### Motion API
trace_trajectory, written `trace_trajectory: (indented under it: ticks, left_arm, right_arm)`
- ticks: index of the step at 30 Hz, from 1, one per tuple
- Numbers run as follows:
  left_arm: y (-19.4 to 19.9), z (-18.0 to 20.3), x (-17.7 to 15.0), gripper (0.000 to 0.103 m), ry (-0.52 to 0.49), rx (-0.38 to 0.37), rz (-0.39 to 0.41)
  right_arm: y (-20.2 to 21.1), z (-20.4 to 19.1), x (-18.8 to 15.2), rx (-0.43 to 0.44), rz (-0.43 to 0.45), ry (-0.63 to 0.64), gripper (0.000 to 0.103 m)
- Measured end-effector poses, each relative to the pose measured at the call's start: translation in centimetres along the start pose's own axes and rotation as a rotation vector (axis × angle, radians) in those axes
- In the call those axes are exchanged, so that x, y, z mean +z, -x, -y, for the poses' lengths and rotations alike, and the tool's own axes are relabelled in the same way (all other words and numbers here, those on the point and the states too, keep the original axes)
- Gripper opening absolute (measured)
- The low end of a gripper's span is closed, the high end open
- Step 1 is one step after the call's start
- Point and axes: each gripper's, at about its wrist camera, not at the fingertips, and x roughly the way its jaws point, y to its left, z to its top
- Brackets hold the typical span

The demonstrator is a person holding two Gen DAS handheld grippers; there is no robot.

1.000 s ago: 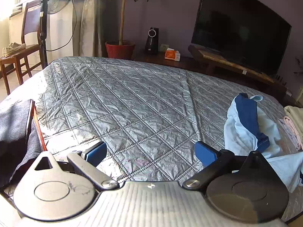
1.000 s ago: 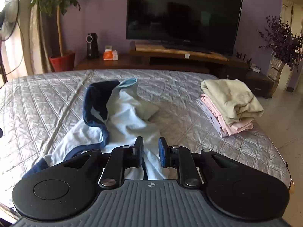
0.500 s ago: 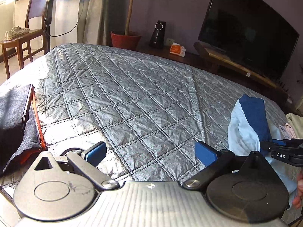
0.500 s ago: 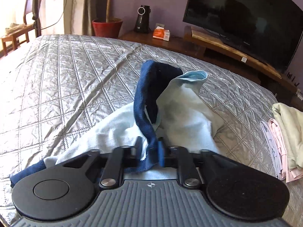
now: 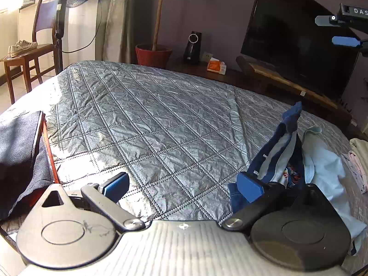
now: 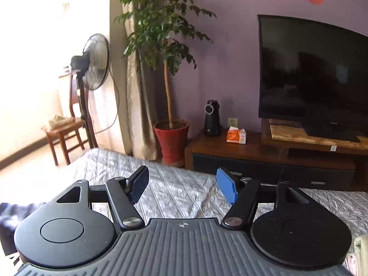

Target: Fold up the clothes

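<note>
The light-blue, navy-trimmed garment (image 5: 319, 161) is seen crumpled on the quilted bed cover (image 5: 161, 119), just beyond the spread, empty left gripper (image 5: 184, 186). The right gripper (image 6: 182, 185) is opening, nothing between its jaws. Spreading the garment flat is judged next; an edge must be pinched.

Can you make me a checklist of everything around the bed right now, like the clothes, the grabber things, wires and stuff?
Surface: grey quilted bed cover, mostly bare, sunlit.
Job's things: crumpled blue-and-light-blue garment at the right, one dark blue end sticking up; folded stack at the far right edge; dark zipped garment at the left.
Clutter: orange tissue pack and black device on the wooden cabinet.
Grippers: left gripper open over the cover, empty; right gripper raised, its jaws opening, nothing between the fingers.
Cables: fan cord hanging by the curtain.
Surroundings: standing fan, potted plant, television, chair with shoes.
</note>
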Motion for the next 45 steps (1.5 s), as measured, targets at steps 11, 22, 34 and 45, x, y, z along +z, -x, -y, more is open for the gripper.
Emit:
trace_trajectory:
  ticks: [11,22,34,45]
  left_arm:
    - [0.4,-1.1,0.2,0.1,0.049,0.065,0.019]
    - [0.3,-1.9,0.3,0.1,0.087,0.091,0.017]
    - [0.2,-2.0,0.3,0.1,0.092,0.099,0.012]
    - [0.0,-1.4,0.1,0.101,0.059,0.104,0.009]
  right_arm:
    - [-5.0,-9.2,-15.7,0.195,-0.516,0.174,0.06]
    - [-9.8,-6.8,-11.4,0.057,-0.264,-0.168,0.007]
    - [-10.1,-5.4,-10.8,-0.049,-0.441,0.095,0.067]
    - [-5.9,-0.7,-14.0,-0.108,-0.384,-0.156,0.0]
